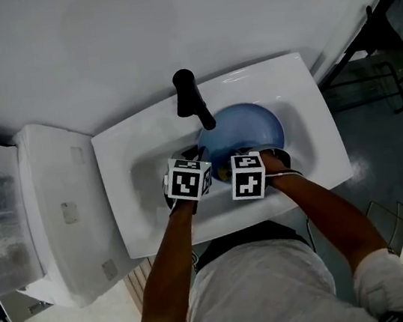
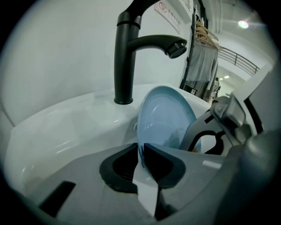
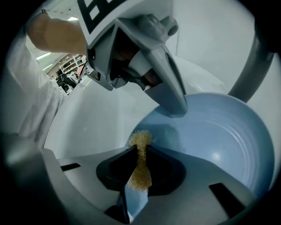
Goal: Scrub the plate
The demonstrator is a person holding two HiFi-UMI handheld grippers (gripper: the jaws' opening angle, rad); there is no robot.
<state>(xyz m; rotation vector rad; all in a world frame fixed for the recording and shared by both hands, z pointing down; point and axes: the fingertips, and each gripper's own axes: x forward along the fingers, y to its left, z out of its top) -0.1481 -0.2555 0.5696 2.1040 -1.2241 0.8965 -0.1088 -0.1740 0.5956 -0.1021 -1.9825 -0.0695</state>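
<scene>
A light blue plate (image 1: pixel 246 128) stands tilted on edge in the white sink (image 1: pixel 124 150), under the black faucet (image 1: pixel 193 101). My left gripper (image 2: pixel 141 154) is shut on the plate's rim (image 2: pixel 163 118), holding it upright. My right gripper (image 3: pixel 140 151) is shut on a tan scrubbing pad (image 3: pixel 140 165), whose frayed tip (image 3: pixel 140 138) touches the plate's inner face (image 3: pixel 219 136) near its lower left edge. In the right gripper view the left gripper (image 3: pixel 173 103) clamps the rim just above the pad. From the head view both grippers (image 1: pixel 216 178) sit side by side over the basin.
The black faucet (image 2: pixel 127 57) rises just behind the plate, its spout reaching over it. A white cistern lid (image 1: pixel 65 208) lies left of the sink. A white wall (image 1: pixel 165 26) backs the basin. Dark floor and a wire rack (image 1: pixel 376 87) are on the right.
</scene>
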